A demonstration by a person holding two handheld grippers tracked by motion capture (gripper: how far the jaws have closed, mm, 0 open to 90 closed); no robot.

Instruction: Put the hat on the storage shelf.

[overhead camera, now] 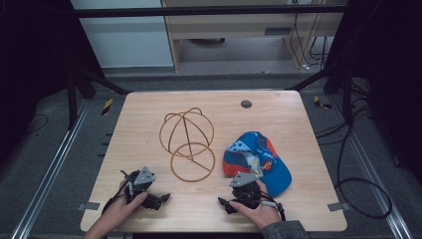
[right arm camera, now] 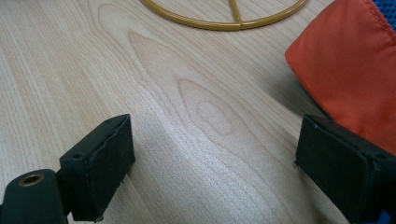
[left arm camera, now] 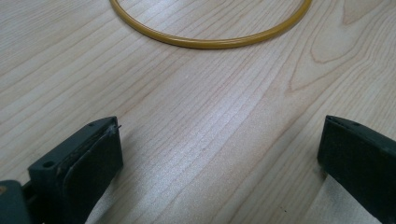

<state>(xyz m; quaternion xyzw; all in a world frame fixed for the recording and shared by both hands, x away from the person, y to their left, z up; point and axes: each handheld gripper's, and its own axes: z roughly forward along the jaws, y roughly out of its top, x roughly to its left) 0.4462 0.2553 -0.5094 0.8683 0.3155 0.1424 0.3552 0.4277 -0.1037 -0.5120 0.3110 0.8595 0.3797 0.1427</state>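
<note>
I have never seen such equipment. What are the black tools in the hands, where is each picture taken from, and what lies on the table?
A person holds two hand-operated grippers, the left gripper and the right gripper. One picture looks down from above. The other two come from cameras riding on each gripper, looking along its black jaws. On the wooden table stand a gold wire hat stand and, beside it, a blue and orange cap. Both pairs of jaws are open and hold nothing.
</note>
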